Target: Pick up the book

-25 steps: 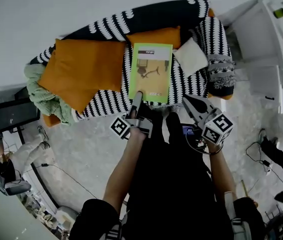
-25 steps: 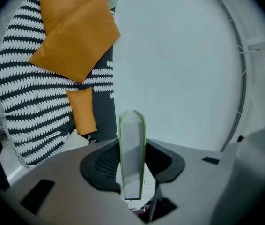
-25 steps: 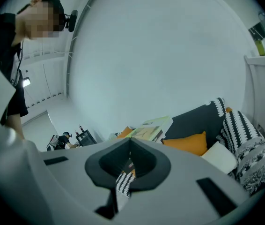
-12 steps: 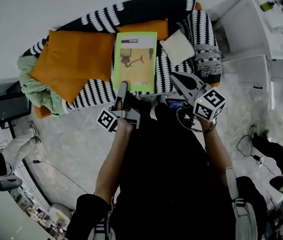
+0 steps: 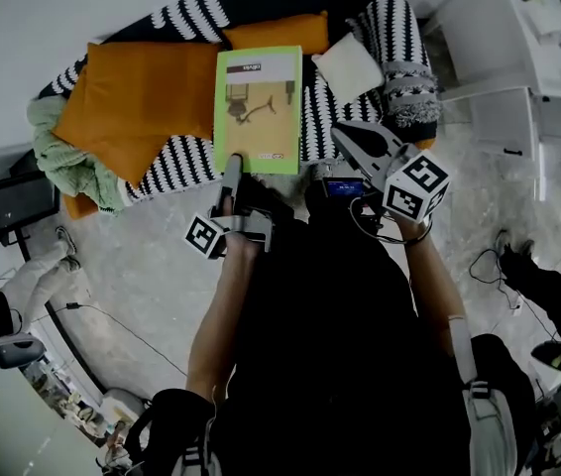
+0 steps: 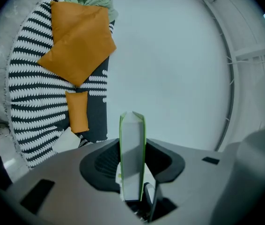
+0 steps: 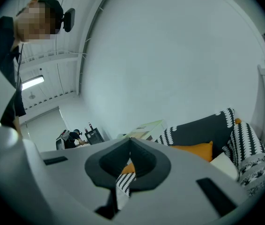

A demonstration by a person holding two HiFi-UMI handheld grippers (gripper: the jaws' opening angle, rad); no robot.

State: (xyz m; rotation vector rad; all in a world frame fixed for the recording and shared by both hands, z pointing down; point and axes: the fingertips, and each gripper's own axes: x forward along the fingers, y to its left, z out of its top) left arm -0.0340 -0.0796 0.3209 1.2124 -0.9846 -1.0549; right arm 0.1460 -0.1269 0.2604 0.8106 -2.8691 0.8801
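The book [image 5: 258, 109], green-edged, sticks out flat from the left hand-held gripper [image 5: 232, 172], whose jaws are clamped on the middle of its near edge, partly closed to the book's thickness. It hangs over the seat of the black-and-white striped sofa [image 5: 183, 157], between a big orange cushion [image 5: 132, 97] and a small white cushion [image 5: 350, 67]. A green blanket [image 5: 57, 157] is heaped at the sofa's left end. The right hand-held gripper [image 5: 345, 139] hovers just beside the book's near right corner, jaws together at the tips, holding nothing.
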